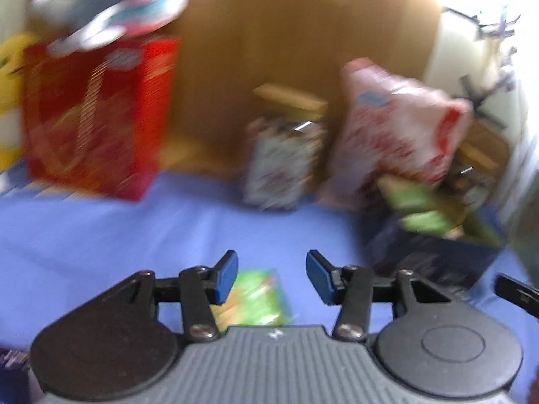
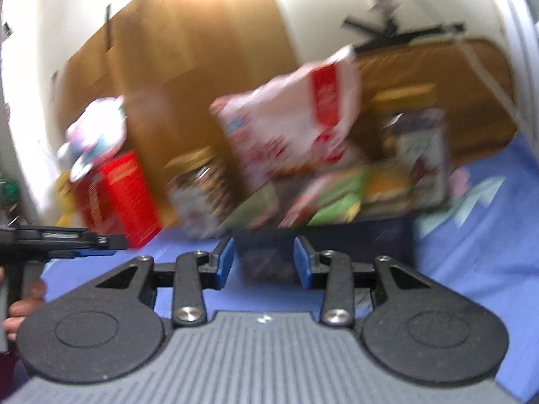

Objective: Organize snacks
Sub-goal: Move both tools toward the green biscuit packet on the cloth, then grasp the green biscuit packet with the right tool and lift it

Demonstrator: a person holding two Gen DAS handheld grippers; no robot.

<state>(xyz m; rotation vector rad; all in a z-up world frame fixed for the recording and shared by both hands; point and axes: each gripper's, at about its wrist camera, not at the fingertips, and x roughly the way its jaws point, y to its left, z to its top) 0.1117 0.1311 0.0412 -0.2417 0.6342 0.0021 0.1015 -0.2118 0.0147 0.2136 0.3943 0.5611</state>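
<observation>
Risk of fumbling the small green snack packet [image 1: 254, 298] lying flat on the blue-covered desk [image 1: 134, 235]: left gripper [image 1: 272, 277] hovering just above it with blue fingers [image 1: 225, 277] parted and empty, picture smeared, so easy to close beside it or pinch the cloth. Risk too of knocking the tall red cardboard box [image 1: 97, 114] standing at the far left. Right gripper [image 2: 263, 262] also partly open, holding nothing, pointed at the dark basket [image 2: 370, 235] crammed with packets, a white-and-red plastic bag [image 2: 293, 118] leaning on top and liable to topple if nudged.
</observation>
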